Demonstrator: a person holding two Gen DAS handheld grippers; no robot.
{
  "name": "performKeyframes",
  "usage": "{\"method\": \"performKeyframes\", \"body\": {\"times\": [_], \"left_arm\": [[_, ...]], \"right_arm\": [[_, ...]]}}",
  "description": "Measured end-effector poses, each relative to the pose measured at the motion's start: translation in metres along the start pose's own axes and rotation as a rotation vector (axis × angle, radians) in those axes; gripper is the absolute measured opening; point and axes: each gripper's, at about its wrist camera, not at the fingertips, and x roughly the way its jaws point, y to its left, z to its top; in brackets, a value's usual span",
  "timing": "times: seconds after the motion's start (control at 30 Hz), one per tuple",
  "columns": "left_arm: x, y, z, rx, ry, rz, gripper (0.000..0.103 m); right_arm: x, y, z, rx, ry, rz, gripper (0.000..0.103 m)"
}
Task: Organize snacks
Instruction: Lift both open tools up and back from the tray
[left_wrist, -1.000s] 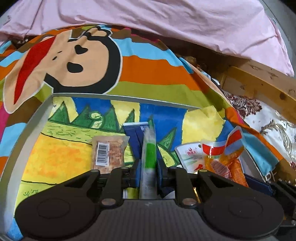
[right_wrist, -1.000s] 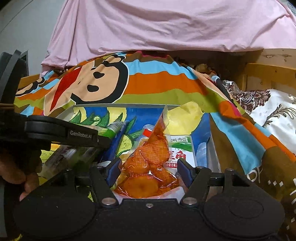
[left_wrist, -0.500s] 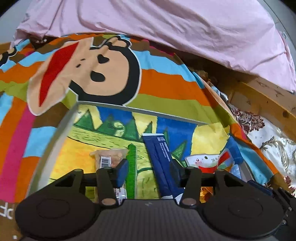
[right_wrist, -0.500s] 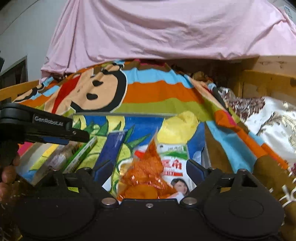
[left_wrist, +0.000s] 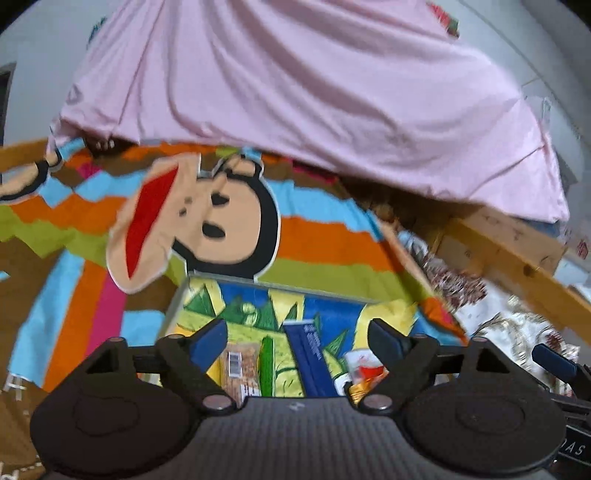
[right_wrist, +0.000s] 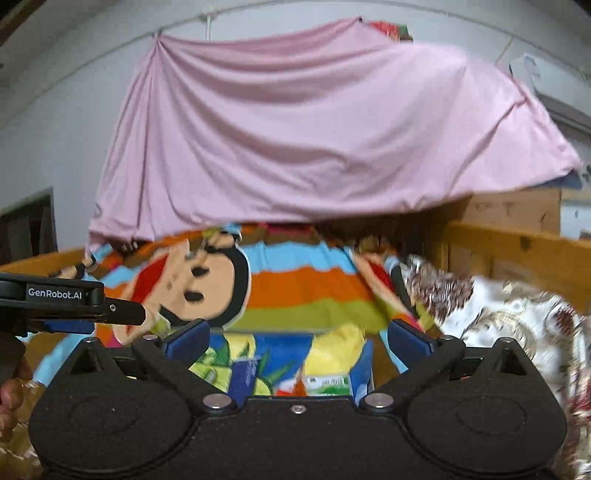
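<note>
A grey box lined with a bright cartoon print (left_wrist: 236, 306) holds the snacks. In the left wrist view a barcoded clear packet (left_wrist: 236, 365), a green stick (left_wrist: 266, 363), a dark blue packet (left_wrist: 308, 360) and a red-and-white packet (left_wrist: 360, 365) lie in it. My left gripper (left_wrist: 297, 334) hangs above them, its jaws opening, nothing between them. In the right wrist view the blue packet (right_wrist: 245, 374) and a green-labelled packet (right_wrist: 327, 382) show low in the box (right_wrist: 280, 341). My right gripper (right_wrist: 297, 338) is lifted clear, jaws still widening and empty.
A striped cartoon-monkey blanket (left_wrist: 314, 243) lies under the box. A pink sheet (left_wrist: 295, 92) hangs behind. A wooden frame (left_wrist: 517, 251) and a floral cloth (right_wrist: 517, 317) sit to the right. The left gripper's arm (right_wrist: 66, 301) reaches in at the right view's left edge.
The left gripper let go of the green stick, the right let go of the orange snack bag. Both opened wide and rose up and back from the box.
</note>
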Motion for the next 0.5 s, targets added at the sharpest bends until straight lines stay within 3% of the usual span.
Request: {"method": "performKeyframes", "body": {"times": [0.23, 0.5], "left_arm": [[-0.070, -0.011, 0.007, 0.015, -0.090, -0.004, 0.101], [-0.135, -0.017, -0.001, 0.028, -0.132, 0.002, 0.102]], "right_arm": [[-0.066, 0.010, 0.017, -0.009, -0.087, 0.007, 0.102], [-0.132, 0.025, 0.020, -0.006, -0.145, 0.037, 0.102]]}}
